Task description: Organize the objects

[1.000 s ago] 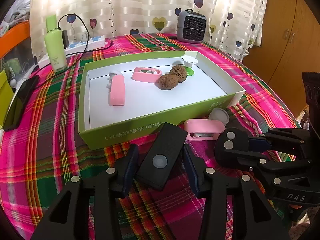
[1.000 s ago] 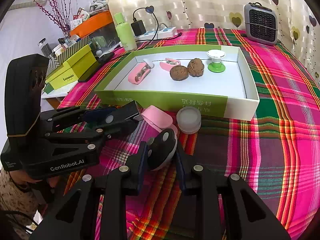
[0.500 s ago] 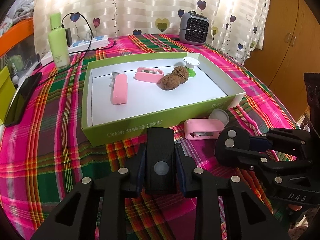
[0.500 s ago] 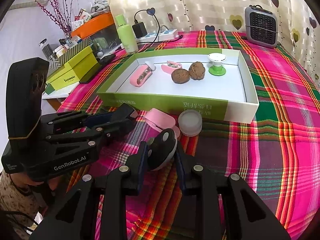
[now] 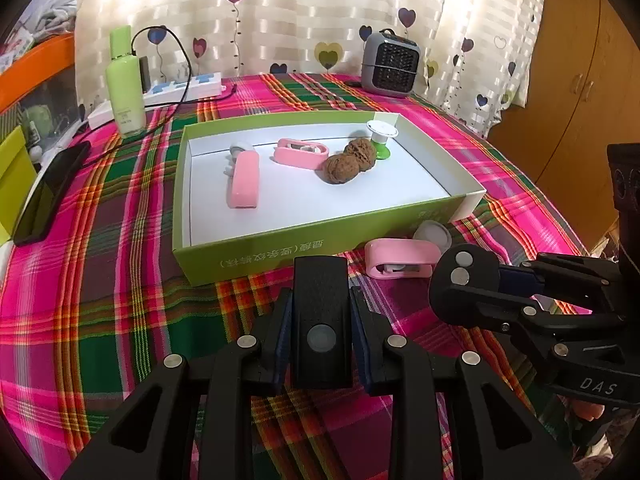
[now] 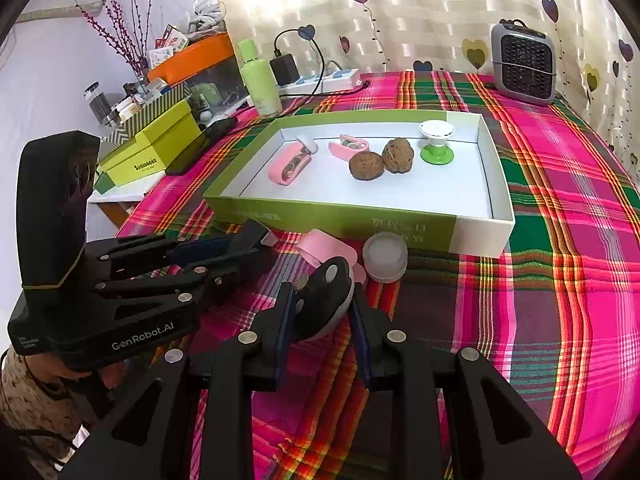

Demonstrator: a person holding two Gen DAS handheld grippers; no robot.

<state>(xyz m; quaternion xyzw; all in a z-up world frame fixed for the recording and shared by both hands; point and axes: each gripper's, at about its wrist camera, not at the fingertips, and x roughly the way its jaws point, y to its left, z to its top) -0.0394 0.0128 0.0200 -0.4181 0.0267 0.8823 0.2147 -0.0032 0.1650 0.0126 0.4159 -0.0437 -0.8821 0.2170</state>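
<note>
Two claws each hold a black thing just above the bench. Left claw [image 5: 320, 332] is clamped on a flat black remote [image 5: 320, 316]. Right claw [image 6: 322, 312] is clamped on a round black gadget [image 6: 324, 300]. Both sit near the green box [image 5: 280, 256], where two walnuts [image 5: 350, 160] lie touching.

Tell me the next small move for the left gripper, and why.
Probably lift and carry forward over the near wall of the green box. The left gripper is shut on the black remote, which sits just short of that wall, while the box's white floor has bare space in front of the pink clip. The right gripper, shut on the black round object, stays clear to the side.
</note>
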